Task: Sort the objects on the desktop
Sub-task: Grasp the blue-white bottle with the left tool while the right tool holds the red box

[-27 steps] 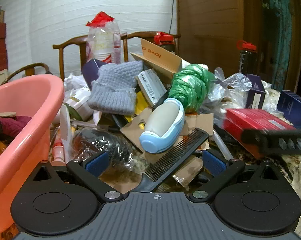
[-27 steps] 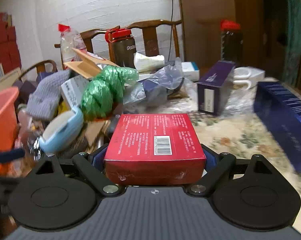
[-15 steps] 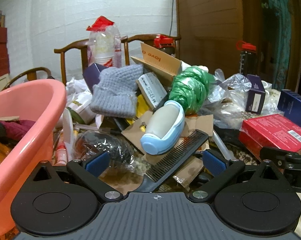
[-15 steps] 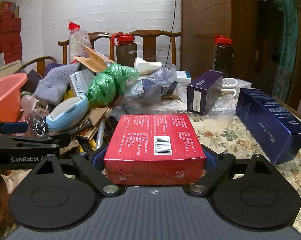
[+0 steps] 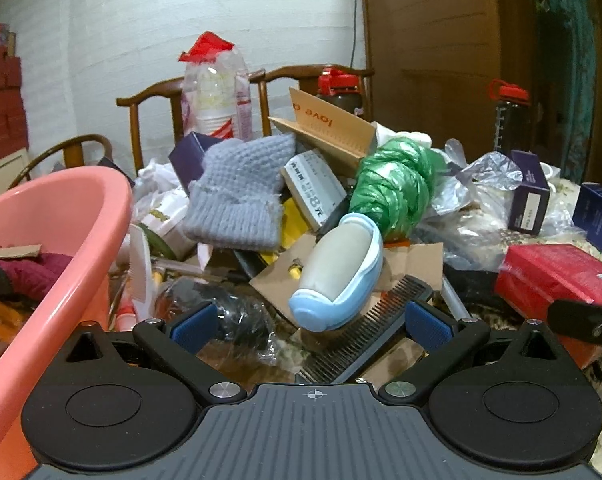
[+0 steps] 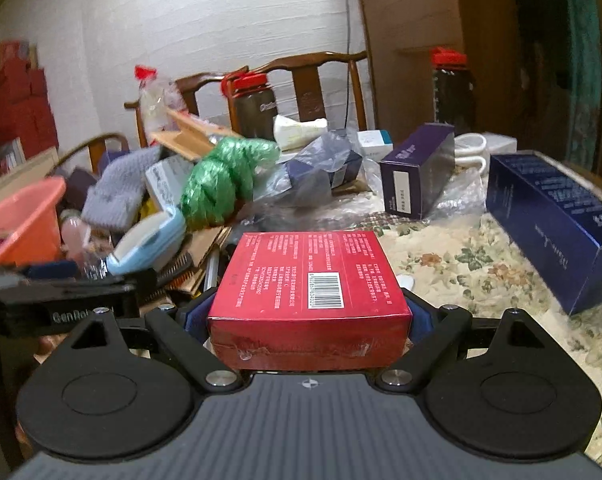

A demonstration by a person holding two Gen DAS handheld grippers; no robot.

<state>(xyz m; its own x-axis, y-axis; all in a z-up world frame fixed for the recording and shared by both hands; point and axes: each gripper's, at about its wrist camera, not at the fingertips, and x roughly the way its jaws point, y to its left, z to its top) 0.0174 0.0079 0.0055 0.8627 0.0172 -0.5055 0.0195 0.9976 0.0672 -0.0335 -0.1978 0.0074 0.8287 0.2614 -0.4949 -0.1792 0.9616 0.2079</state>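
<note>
The red box [image 6: 309, 292] sits low in the middle of the right wrist view, clamped flat between the blue pads of the right gripper [image 6: 307, 320], barcode face up and clear of the flowered tablecloth [image 6: 461, 264]. In the left wrist view the same box shows at the right edge, with that gripper's black finger in front of it. The left gripper [image 5: 309, 324] is spread wide and holds nothing; a black comb [image 5: 365, 336] lies slantwise between its pads, with a blue and white case [image 5: 337, 272] resting just above it. Behind rises the heap: grey knit hat [image 5: 237, 196], green plastic bundle [image 5: 393, 188], cardboard. A pink tub [image 5: 61, 216] fills the left edge.

The step in hand looks like carrying the box off to its sorted place, probably beside the dark blue box [image 6: 553, 224] at right, though where it belongs cannot be told. Next it wants a level set-down and a clean release.
</note>
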